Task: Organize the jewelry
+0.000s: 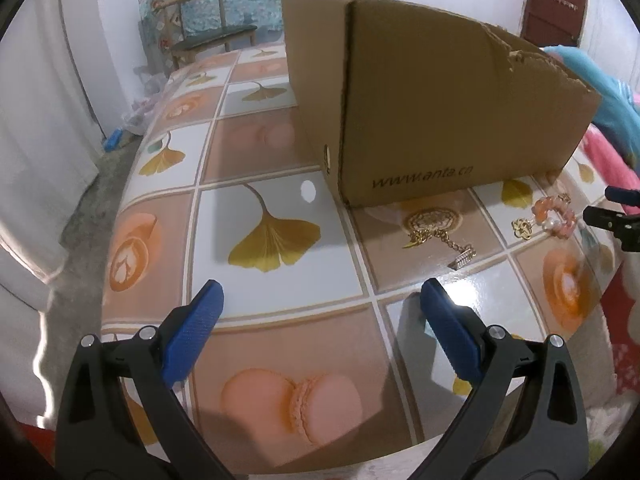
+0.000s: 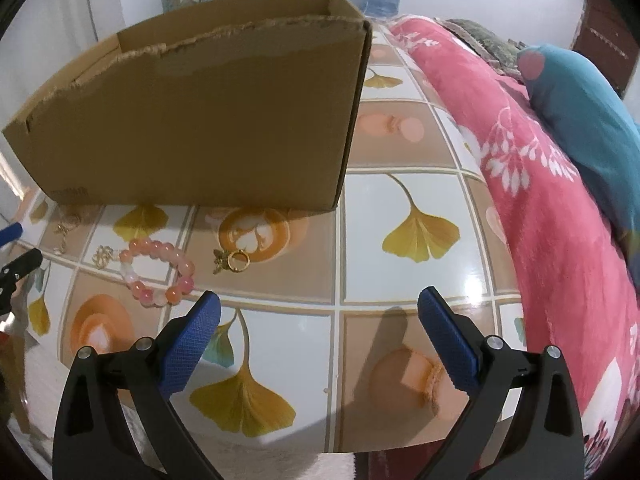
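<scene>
**Inspector A:** Surface first. A table (image 2: 416, 280) under a glossy cloth printed with ginkgo leaves, macarons and latte cups; white walls behind, a wooden chair (image 1: 208, 20) past the far edge, a pink floral blanket (image 2: 532, 184) along the right edge.

**Inspector B:** Noted. Fingers?

**Inspector A:** The left gripper (image 1: 320, 304) has its blue pads spread wide, nothing between them, hovering over the near part of the table. The right gripper (image 2: 320, 308) is likewise released and empty.

**Inspector B:** Nearest items to the right gripper?

**Inspector A:** A pink bead bracelet (image 2: 158, 272) lies flat just beyond its left finger. A gold ring (image 2: 234, 261) with a small charm sits just beside the bracelet, apart from it. A gold flower charm (image 2: 105, 256) lies at the bracelet's other side; I cannot tell whether it is attached.

**Inspector B:** And the left side?

**Inspector A:** A gold chain (image 1: 440, 242) with a bar-shaped pendant lies ahead and right of the left gripper, well clear of the pads.

**Inspector B:** Container?

**Inspector A:** An open cardboard box (image 1: 440, 100) with a torn top rim stands mid-table, behind all the jewelry. Its inside is hidden from view.
</scene>
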`<state>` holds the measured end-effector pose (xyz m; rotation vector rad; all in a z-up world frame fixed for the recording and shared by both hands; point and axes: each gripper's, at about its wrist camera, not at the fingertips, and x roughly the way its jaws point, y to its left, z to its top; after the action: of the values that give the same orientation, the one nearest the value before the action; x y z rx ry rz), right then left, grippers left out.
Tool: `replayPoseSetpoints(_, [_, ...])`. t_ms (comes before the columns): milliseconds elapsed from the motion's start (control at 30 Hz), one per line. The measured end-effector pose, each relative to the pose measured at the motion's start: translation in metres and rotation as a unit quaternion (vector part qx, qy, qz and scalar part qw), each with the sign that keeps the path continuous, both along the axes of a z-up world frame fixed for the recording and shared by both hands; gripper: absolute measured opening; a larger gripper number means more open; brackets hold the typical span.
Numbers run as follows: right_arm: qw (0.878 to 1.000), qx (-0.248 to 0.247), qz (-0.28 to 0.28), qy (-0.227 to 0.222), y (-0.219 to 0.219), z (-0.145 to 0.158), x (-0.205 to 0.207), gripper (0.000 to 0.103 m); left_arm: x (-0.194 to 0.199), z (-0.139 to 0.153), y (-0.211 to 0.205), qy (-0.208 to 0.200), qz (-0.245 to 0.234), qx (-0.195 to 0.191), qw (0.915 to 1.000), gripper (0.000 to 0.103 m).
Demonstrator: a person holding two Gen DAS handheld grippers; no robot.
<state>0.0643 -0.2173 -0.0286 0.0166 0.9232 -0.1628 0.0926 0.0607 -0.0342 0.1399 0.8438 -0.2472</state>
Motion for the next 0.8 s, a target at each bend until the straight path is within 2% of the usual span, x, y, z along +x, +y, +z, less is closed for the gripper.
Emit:
replayPoseSetpoints(200, [1.0,-0.003,0.006,0.001,0.0,-0.004,-0.001,0.096,-0.002,0.0,0.0,-0.001,0.003,0.0,1.0,0.096])
replayPoseSetpoints(433, [0.999,0.034,0.011,-0.003,-0.011,-0.009,-0.001,0.096,-0.005,0.0,-0.002,-0.004,-0.003,0.005,1.0,0.096])
replayPoseSetpoints(800, [0.999,0.011,0.032,-0.027,0.0,-0.001,-0.009,0.096,-0.004,0.0,-0.002,-0.003,0.001,0.001,1.0,0.096])
